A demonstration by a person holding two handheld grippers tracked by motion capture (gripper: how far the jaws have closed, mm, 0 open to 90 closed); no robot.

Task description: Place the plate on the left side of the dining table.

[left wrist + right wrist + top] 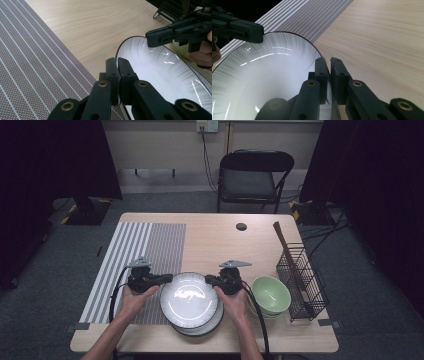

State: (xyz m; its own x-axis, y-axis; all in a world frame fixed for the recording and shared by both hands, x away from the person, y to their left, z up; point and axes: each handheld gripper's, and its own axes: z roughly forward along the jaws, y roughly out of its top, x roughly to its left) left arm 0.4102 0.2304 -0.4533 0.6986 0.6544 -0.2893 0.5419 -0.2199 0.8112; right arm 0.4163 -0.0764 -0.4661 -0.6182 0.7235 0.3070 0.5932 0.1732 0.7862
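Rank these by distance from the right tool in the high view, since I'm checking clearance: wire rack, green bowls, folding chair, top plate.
1. Top plate: its rim is clamped in the right tool.
2. Green bowls: just to its right.
3. Wire rack: at the table's right edge.
4. Folding chair: beyond the table's far side.

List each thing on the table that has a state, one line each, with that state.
top plate: gripped at both rims, tilted above the stack
plate stack: resting on the table
left gripper: shut on the plate's left rim
right gripper: shut on its right rim
green bowls: nested, upright, empty
wire rack: upright, holding chopsticks
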